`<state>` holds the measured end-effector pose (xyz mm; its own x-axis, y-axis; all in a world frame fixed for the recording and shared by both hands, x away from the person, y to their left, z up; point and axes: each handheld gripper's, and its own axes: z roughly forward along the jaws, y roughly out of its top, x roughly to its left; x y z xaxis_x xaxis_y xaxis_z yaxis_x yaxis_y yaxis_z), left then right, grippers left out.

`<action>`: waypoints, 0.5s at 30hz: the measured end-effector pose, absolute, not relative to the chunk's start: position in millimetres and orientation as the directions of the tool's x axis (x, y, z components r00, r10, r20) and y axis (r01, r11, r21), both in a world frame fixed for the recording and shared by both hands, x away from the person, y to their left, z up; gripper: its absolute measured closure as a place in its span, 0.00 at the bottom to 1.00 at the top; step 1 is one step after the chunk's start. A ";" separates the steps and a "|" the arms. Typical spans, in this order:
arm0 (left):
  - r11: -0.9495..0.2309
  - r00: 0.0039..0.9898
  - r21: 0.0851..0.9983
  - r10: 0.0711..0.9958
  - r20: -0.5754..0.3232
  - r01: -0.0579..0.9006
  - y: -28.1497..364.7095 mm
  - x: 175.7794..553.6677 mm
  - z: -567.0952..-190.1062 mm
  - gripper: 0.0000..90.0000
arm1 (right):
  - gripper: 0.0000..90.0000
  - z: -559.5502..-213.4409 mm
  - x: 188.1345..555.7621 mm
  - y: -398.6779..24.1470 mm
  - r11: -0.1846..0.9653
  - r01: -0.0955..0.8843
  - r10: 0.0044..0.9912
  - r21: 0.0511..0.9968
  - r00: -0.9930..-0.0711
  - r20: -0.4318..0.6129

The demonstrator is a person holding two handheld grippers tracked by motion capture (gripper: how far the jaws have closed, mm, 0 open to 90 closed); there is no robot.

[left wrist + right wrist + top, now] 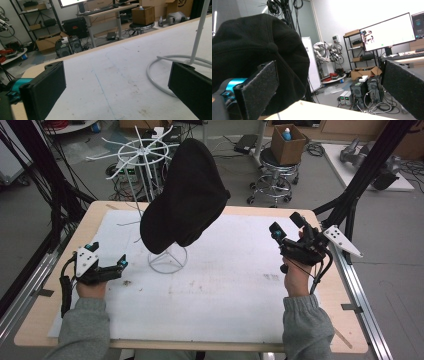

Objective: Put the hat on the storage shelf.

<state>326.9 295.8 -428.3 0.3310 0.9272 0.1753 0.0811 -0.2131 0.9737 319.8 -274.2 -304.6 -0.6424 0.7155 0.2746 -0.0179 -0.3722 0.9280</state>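
A black cap point(185, 195) hangs over the top of a white wire rack point(168, 260), whose round base rests on the white mat point(225, 290). My left gripper point(106, 256) hovers low at the mat's left, just left of the base ring, open and holding nothing. The left gripper view has the base ring point(153, 80) and pole point(198, 32) ahead between wide jaws point(117, 87). My right gripper point(286, 225) is raised at the right, open, aimed toward the cap. In the right gripper view the cap point(257, 42) looms close at left, behind the left jaw of that gripper point(329, 85).
The wooden table point(330, 300) has an aluminium rail point(362, 300) along its right side and black frame poles point(365, 170) at both back corners. Behind the table stand a stool with a cardboard box point(287, 142) and a second white wire rack point(145, 150).
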 end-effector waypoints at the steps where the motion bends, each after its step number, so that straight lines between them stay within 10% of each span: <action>1: -0.214 0.332 0.973 0.927 0.176 0.081 295.7 326.9 -428.3 0.02 | 0.01 -306.4 320.5 -275.1 -0.368 -0.019 0.718 0.930 -0.642 0.270; 15: -0.217 0.335 0.973 0.925 0.180 0.076 294.3 326.4 -428.3 0.02 | 0.01 -326.3 318.6 -285.2 -0.345 0.023 0.751 0.938 -0.594 0.290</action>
<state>326.4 294.3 -428.3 0.3350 0.9249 0.1800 0.0758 -0.2169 0.9733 318.6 -285.2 -326.3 -0.5937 0.7506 0.2900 0.0229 -0.3445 0.9385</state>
